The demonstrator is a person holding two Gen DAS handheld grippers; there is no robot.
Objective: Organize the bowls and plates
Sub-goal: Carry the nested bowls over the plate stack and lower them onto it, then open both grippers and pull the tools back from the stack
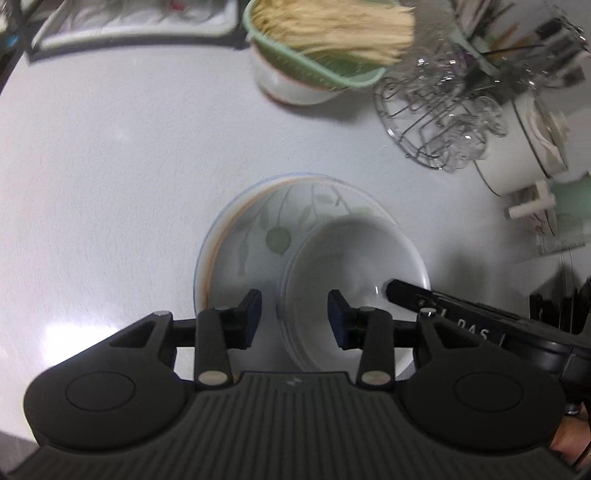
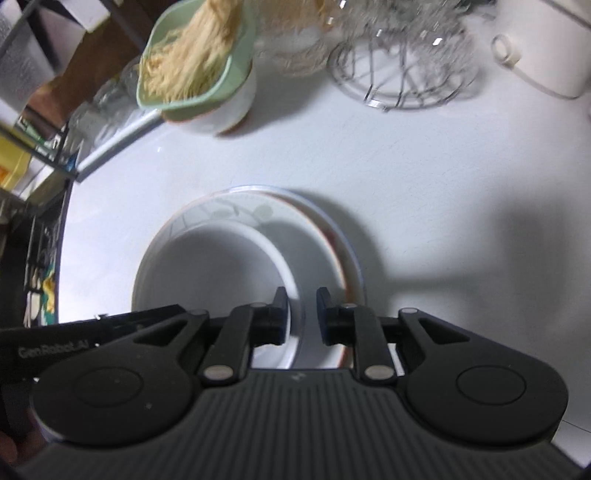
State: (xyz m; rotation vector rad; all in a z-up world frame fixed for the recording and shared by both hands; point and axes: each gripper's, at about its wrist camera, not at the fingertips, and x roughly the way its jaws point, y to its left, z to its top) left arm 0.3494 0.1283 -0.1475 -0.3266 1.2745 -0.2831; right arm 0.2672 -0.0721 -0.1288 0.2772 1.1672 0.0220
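Countertop (image 1: 110, 155), white, carries a leaf-patterned plate (image 1: 255, 229) near its near edge, with a plain white bowl (image 1: 354, 258) sitting inside it. I see my left gripper (image 1: 294, 319) spread wide, its fingers straddling the bowl's left rim without touching it. My right gripper (image 2: 301, 315) has its fingers partly apart on either side of the bowl's right rim; I cannot tell whether they pinch it. Toward the far edge a green dish of noodles (image 1: 332, 33) sits on another white bowl (image 1: 291, 88), beside a wire rack (image 1: 436, 122).
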